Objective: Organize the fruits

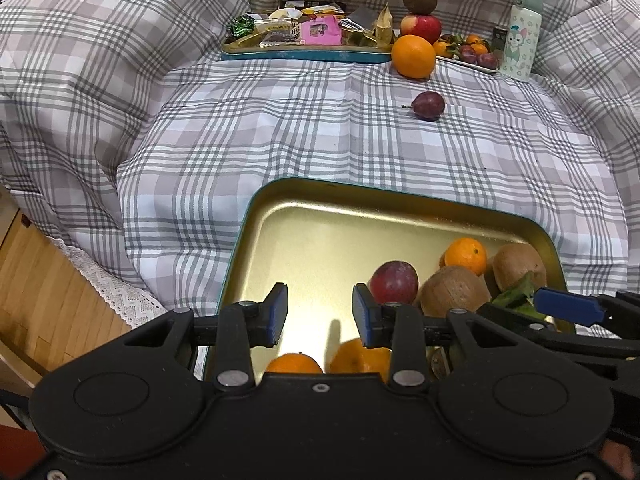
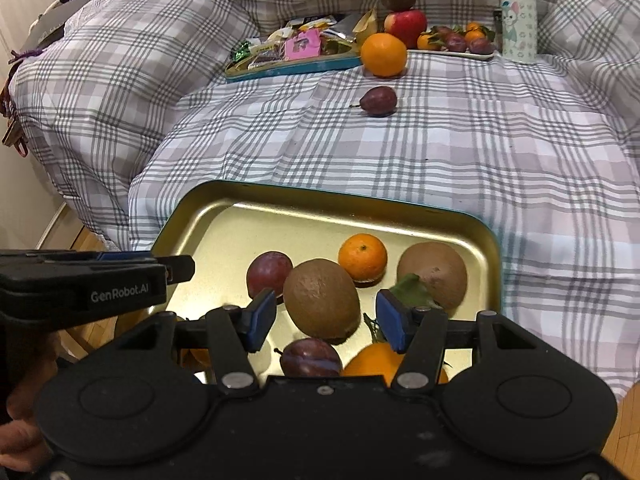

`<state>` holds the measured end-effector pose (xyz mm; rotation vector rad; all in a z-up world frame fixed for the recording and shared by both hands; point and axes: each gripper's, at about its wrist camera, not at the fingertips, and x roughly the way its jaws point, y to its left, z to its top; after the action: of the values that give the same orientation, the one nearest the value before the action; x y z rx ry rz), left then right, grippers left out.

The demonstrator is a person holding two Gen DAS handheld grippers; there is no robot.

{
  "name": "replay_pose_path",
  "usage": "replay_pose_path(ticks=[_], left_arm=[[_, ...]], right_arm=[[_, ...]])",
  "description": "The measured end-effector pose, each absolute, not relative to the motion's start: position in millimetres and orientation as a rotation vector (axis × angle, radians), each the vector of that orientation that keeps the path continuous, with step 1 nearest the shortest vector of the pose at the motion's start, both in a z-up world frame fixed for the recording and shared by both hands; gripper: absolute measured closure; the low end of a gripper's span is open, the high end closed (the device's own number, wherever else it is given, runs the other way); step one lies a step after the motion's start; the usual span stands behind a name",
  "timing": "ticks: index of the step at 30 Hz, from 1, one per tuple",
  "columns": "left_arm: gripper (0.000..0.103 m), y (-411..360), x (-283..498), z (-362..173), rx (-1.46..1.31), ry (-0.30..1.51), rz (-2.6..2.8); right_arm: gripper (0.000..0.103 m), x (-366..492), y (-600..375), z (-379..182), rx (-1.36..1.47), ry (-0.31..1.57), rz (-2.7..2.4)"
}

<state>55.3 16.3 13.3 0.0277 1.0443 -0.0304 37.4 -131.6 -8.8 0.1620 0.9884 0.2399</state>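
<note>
Two hand-held tongs hover over a gold-lined tray (image 2: 192,216) with a teal rim, set on a bed covered in a grey plaid quilt (image 2: 440,140). The left tongs (image 1: 320,314) stand parted with nothing between the blue pads, above bare tray floor and two oranges at the near edge. The right tongs (image 2: 326,320) are spread wide around a kiwi (image 2: 322,304) (neither pad visibly touching it), with a plum (image 2: 269,274), a mandarin (image 2: 363,257) and a second kiwi (image 2: 434,272) just behind, and another plum (image 2: 310,360) and an orange (image 2: 372,362) at the near edge. Farther up the bed, a loose plum (image 2: 378,101) lies alone; beyond it sit a large orange (image 2: 383,55), an apple (image 2: 406,26) topped by a kiwi, a snack tray (image 2: 288,65), a plate of small fruit (image 2: 456,44) and a cartoon-print bottle (image 2: 518,12).
</note>
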Motion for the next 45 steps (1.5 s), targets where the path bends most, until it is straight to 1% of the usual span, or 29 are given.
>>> replay_pose_path(ticks=[20, 26, 45], left_arm=[[0.059, -4, 31, 11, 0.038, 1.071, -0.073], [0.059, -8, 24, 8, 0.035, 1.084, -0.086], [0.059, -7, 18, 5, 0.027, 1.101, -0.069]], right_arm=[[0.044, 3, -162, 2, 0.248, 0.999, 0.127], [0.044, -5, -162, 4, 0.234, 0.984, 0.098], [0.044, -11, -162, -11, 0.262, 1.024, 0.047]])
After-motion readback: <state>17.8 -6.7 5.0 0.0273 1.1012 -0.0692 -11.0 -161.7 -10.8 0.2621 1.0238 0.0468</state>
